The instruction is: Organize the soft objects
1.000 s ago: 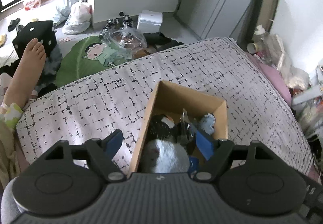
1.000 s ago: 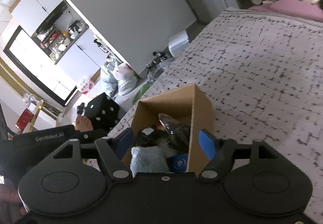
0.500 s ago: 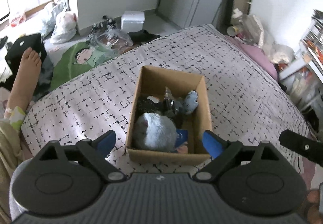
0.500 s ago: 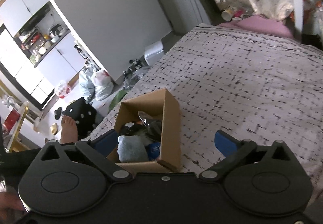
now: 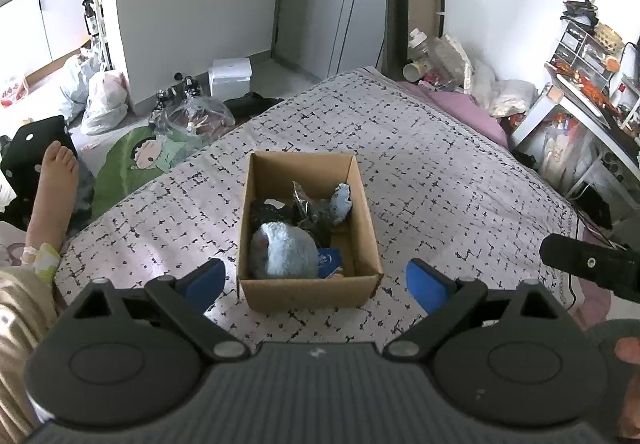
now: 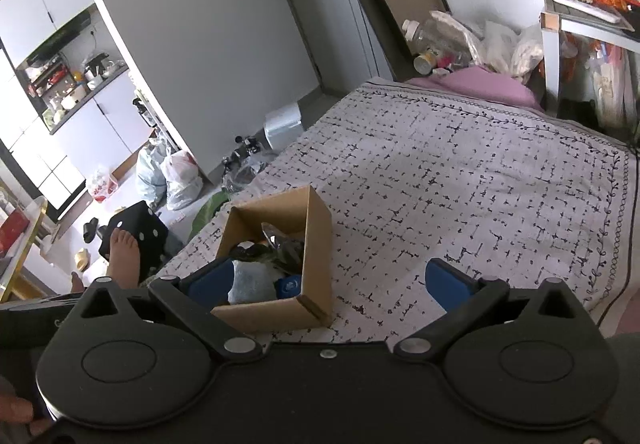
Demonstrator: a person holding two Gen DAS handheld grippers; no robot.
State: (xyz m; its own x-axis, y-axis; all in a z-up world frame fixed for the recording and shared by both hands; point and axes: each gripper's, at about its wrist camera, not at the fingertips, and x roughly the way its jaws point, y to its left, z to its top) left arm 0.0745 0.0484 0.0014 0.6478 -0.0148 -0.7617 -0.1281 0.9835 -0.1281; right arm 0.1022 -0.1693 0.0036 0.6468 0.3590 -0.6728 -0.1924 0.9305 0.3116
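An open cardboard box stands on the bed. Inside lie a grey plush, a smaller blue-grey plush, a black item, a crinkled silvery wrapper and a blue packet. My left gripper hovers above the box's near end, its jaws opening, with nothing held between them. My right gripper hangs open and empty to the right of the box, and its tip shows in the left wrist view at the right edge.
The bed's patterned sheet spreads wide to the right of the box. A person's bare foot rests at the left edge by a green cartoon cushion. Bags and a white box litter the floor; a cluttered desk stands right.
Both grippers have drawn back and up from the box, and their jaws have spread wider. The whole box now shows, with the toys left inside it.
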